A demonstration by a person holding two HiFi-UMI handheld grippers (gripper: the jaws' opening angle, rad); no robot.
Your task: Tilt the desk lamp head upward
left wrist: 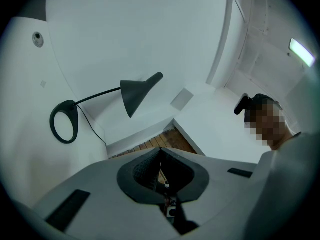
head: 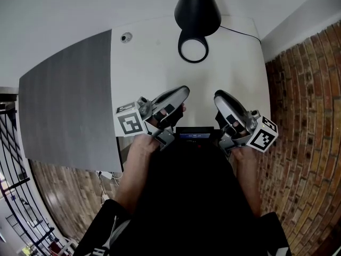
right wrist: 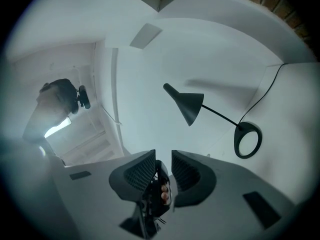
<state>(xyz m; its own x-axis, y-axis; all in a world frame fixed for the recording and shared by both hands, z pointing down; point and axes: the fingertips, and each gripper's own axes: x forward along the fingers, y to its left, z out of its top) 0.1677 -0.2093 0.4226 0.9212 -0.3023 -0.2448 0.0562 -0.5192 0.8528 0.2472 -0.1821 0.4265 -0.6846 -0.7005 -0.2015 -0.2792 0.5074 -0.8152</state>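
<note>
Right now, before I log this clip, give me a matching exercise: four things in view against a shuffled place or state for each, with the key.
Things:
1 lamp head
2 ring base
3 left gripper
4 right gripper

States:
A jaws apart, nothing between them
B flat on the white desk
C jaws together
D raised clear of the desk

Pairs: 1-D; 2-B; 3-C; 4-A

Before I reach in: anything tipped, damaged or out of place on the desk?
Nothing stands out. The desk lamp sits on its ring base at the far edge of the white desk, head facing down. The left gripper and right gripper hang short of it, jaws empty.
</note>
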